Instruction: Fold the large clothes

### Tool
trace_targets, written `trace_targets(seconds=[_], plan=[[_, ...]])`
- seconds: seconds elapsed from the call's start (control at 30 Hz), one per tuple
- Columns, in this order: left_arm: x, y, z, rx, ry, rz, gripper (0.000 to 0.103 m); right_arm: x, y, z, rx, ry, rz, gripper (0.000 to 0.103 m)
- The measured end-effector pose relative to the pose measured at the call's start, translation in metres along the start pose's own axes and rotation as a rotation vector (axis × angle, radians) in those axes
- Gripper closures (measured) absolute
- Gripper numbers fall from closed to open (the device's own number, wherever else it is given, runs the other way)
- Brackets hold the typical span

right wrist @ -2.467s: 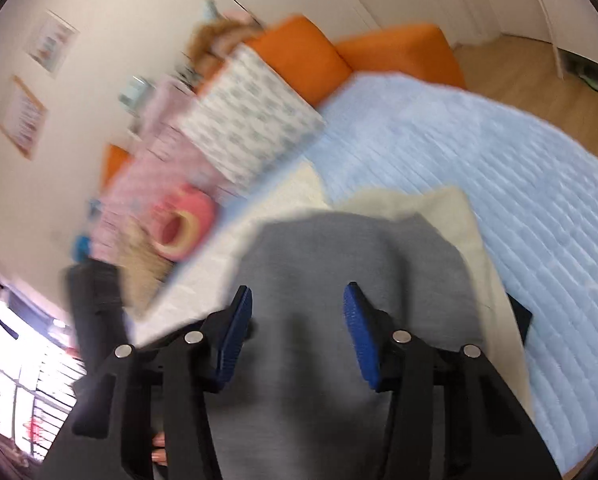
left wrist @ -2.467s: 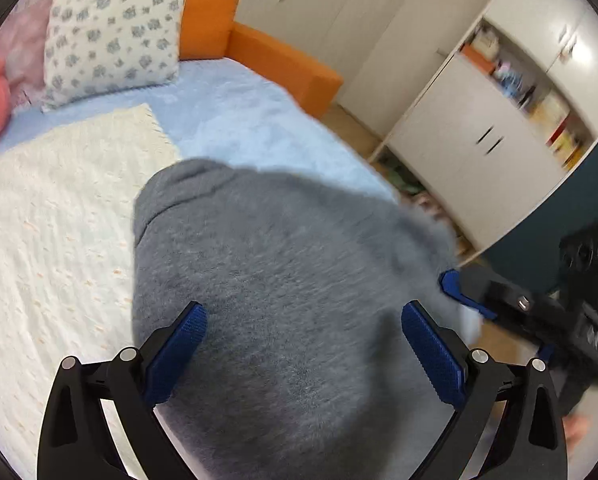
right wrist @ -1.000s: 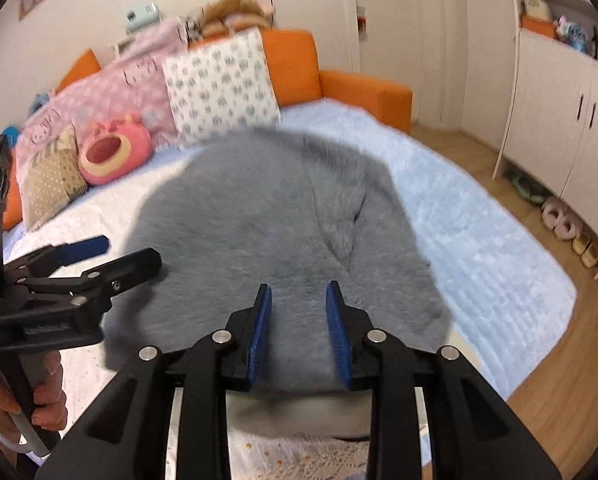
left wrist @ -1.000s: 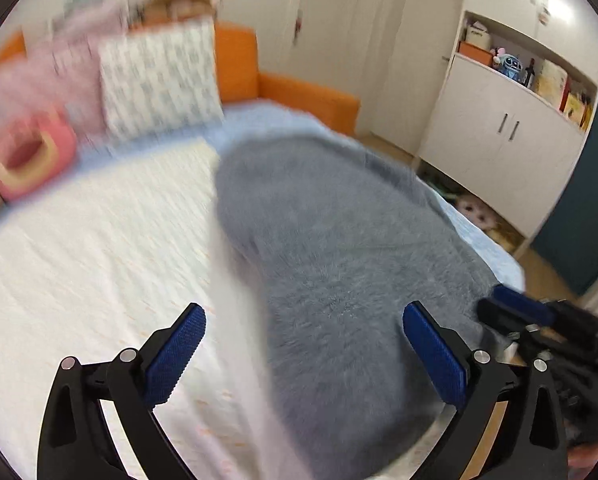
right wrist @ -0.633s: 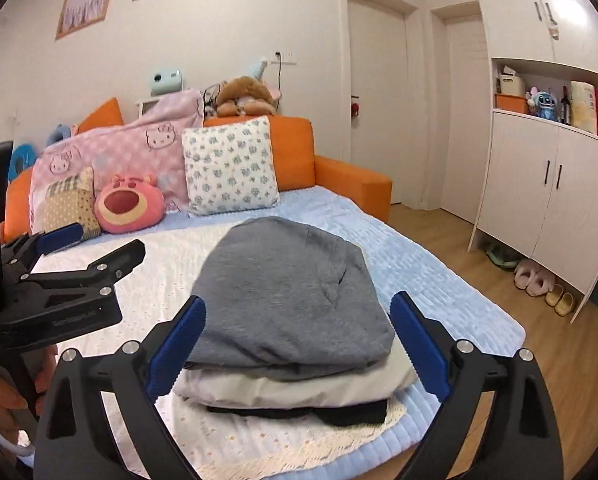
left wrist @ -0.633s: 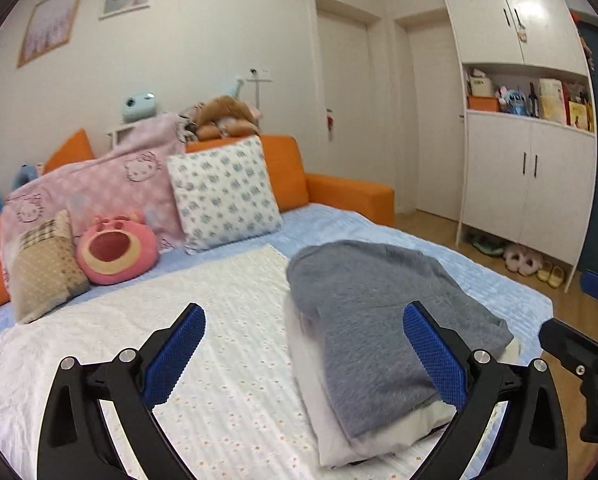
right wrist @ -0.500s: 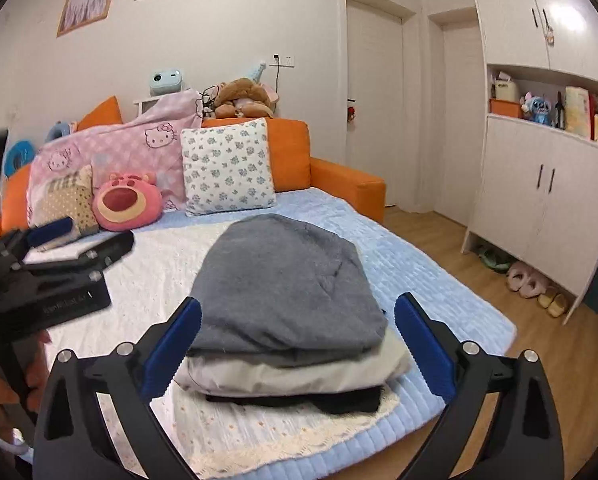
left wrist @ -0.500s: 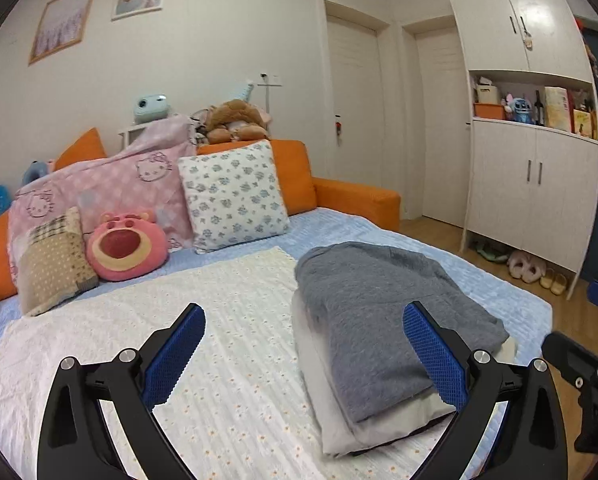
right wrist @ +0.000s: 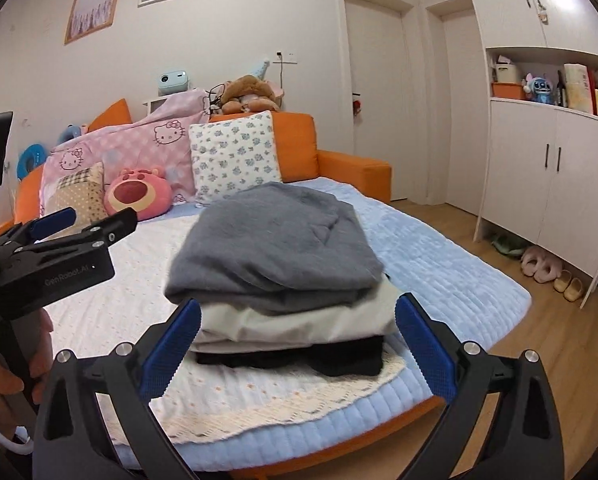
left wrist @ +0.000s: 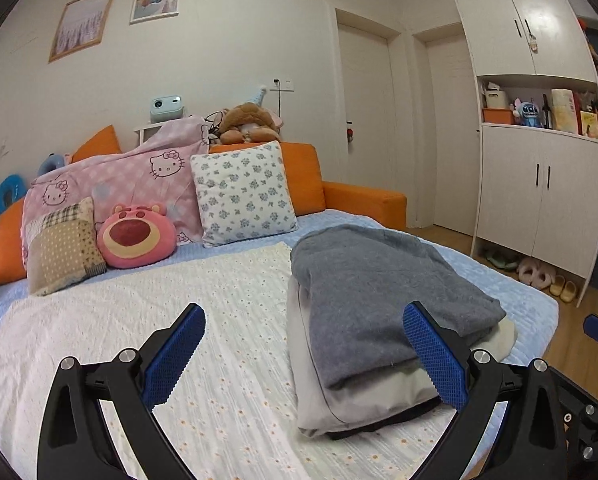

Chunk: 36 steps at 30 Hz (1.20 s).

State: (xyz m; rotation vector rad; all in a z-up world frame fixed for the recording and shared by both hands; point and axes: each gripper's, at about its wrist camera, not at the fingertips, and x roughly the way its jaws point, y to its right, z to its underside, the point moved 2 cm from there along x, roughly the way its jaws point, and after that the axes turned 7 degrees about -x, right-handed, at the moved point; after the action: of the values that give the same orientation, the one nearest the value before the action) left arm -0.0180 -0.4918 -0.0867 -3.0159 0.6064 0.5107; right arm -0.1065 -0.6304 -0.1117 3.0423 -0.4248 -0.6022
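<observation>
The grey sweater [right wrist: 275,240] lies folded on top of a cream garment [right wrist: 299,320] and a black one [right wrist: 299,354], stacked at the bed's [right wrist: 439,248] near right edge; folding looks finished. Left tool [left wrist: 303,344] and right tool [right wrist: 297,334] both gape wide, empty; the right's jaws have just been opening. No containers hold clothes.

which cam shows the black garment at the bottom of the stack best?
Right wrist: the black garment shows its whole front edge under the cream layer. Left wrist shows only a dark sliver beneath the pile.
</observation>
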Motion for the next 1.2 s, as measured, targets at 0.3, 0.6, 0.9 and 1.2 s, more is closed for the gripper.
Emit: trace_targets(seconds=[0.3, 0.6, 0.9, 1.2], plan=[[-0.001, 0.019, 0.028, 0.040, 0.003, 0.000, 0.002, -0.003, -0.004, 0.021, -0.038, 0.025, 0.024, 0.006], [0.001, 0.017, 0.029, 0.018, 0.004, 0.011, 0.002, -0.008, -0.007, 0.011, -0.057, 0.104, 0.040, 0.006], [0.006, 0.012, 0.023, -0.017, -0.017, 0.018, 0.002, -0.016, -0.014, -0.008, -0.076, 0.191, 0.055, 0.006], [0.011, 0.013, 0.019, -0.037, -0.023, 0.018, 0.002, -0.012, -0.016, -0.007, -0.089, 0.184, 0.060, 0.006]])
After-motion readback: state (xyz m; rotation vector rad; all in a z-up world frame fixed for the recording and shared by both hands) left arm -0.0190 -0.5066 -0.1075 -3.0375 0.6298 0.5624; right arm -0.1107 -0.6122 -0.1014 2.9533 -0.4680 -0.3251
